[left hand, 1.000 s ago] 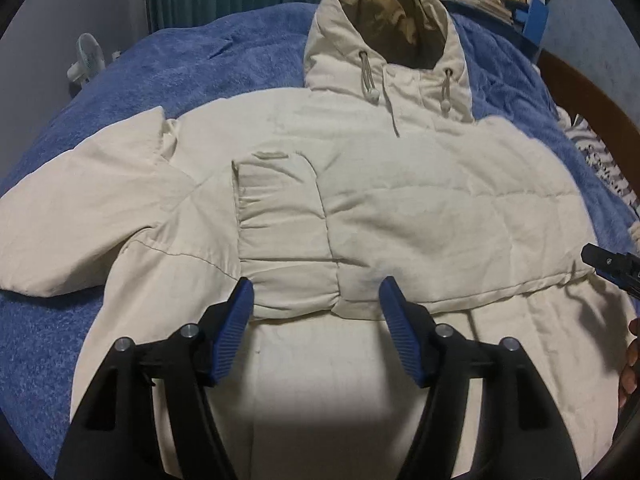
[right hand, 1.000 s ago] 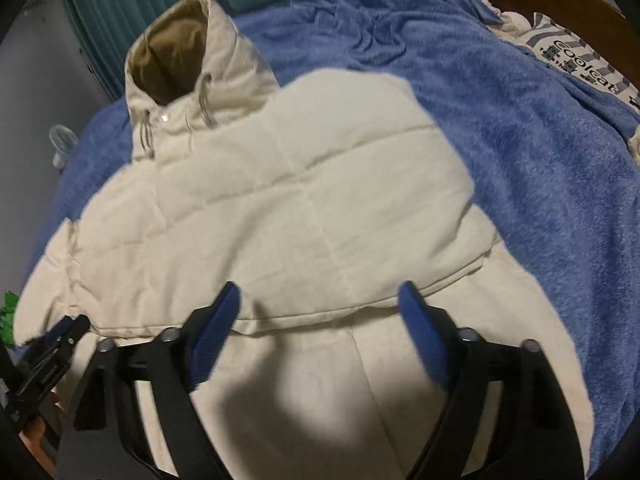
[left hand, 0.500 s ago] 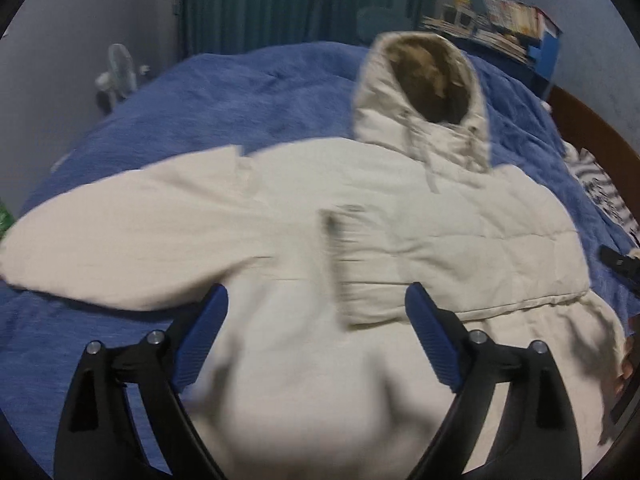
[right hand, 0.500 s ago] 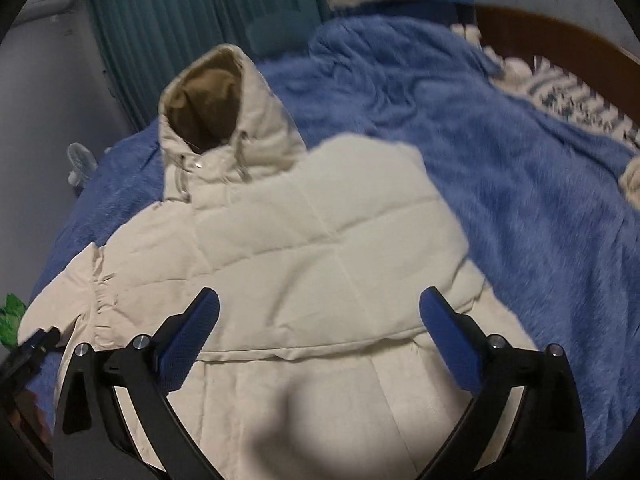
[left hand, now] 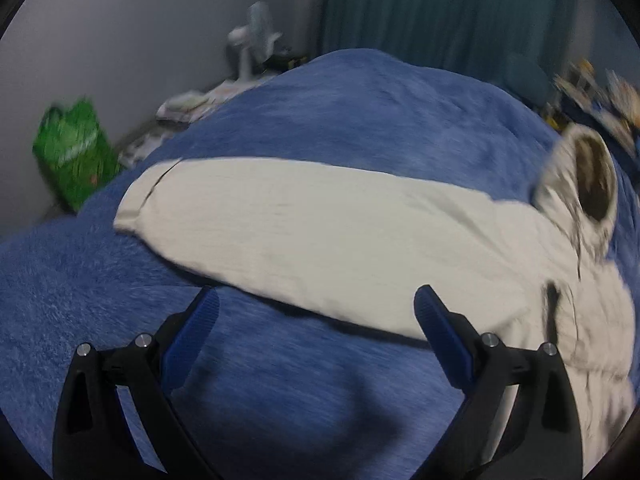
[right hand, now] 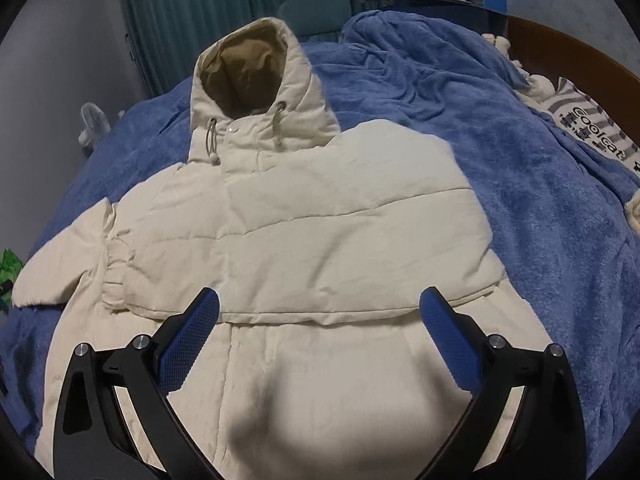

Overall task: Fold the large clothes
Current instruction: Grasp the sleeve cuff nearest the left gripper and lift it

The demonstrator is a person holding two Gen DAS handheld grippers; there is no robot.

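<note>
A cream hooded puffer jacket lies front-up on a blue blanket, its hood pointing away. Its right sleeve is folded across the chest. Its left sleeve lies stretched out flat to the side. My left gripper is open and empty, over the blanket just short of that sleeve. My right gripper is open and empty above the jacket's lower front, near the folded sleeve's edge.
A green bag and a white fan stand by the wall left of the bed. Teal curtains hang behind. A striped printed cloth and wooden bed frame lie at right.
My left gripper has swung left, off the jacket body to the outstretched left sleeve, and opened wider. My right gripper has opened wider, pulled back a little and tilted up over the jacket's front.
</note>
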